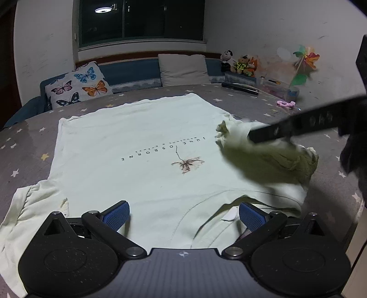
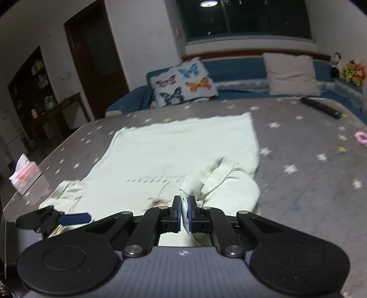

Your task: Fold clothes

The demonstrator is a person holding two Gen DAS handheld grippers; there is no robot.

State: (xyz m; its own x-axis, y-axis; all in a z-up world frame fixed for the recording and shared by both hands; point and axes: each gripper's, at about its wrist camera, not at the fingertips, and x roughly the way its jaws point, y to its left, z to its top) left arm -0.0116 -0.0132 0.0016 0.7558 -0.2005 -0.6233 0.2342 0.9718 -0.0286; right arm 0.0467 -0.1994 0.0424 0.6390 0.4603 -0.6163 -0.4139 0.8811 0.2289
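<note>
Between the right hand-held gripper (image 2: 183, 211) pads, the T-shirt (image 2: 179, 146) sleeve

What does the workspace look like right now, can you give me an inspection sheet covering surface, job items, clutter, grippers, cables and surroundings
Surface: grey star-print bed cover, wrinkle-free where visible.
Job's things: pale green cotton T-shirt lying flat, printed side up, collar nearest the left wrist camera; its right sleeve is bunched and lifted.
Clutter: long black remote-like bar, pink ring-shaped toy, white-and-pink tissue box.
Grippers: left gripper open, above the collar, pads not on the cloth; right gripper shut on the sleeve fabric.
Cables: nothing seen.
Surroundings: butterfly-print pillow, plain beige cushion, plush toys, colourful pinwheel, dark window.
</note>
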